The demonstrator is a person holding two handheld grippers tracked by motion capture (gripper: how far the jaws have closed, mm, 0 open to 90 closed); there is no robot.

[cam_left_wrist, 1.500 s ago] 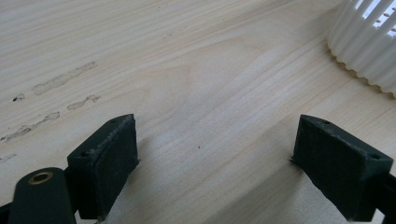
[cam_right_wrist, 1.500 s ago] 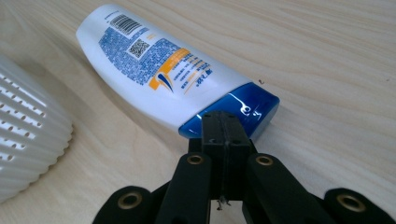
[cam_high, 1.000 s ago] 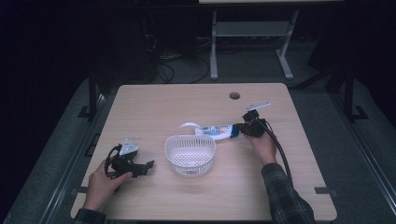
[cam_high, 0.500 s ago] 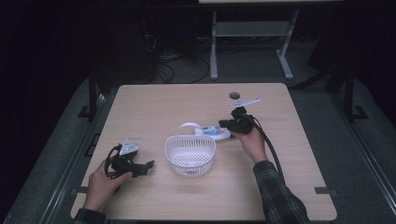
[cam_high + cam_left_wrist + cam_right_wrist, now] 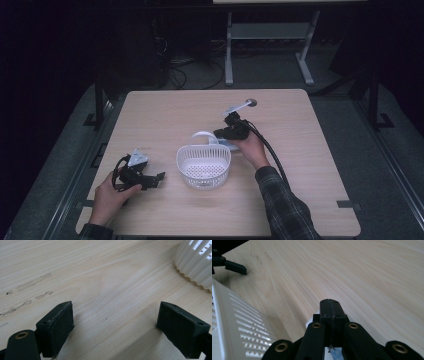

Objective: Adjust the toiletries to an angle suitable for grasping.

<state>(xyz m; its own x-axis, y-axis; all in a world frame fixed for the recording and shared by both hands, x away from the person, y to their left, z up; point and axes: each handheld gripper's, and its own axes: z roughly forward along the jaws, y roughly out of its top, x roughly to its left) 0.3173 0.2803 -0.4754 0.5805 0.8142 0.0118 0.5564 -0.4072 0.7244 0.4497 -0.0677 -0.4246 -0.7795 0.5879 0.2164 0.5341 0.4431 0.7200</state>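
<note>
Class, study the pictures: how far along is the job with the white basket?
Done: the right gripper is shut on a white-and-blue tube. In hand: it holds the tube beside the white basket. Left: the basket looks empty. The left gripper rests open on the table.

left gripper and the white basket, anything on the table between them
Nothing: in the high view, bare wood separates the left gripper from the white basket, and the left gripper view shows the same bare table.
</note>
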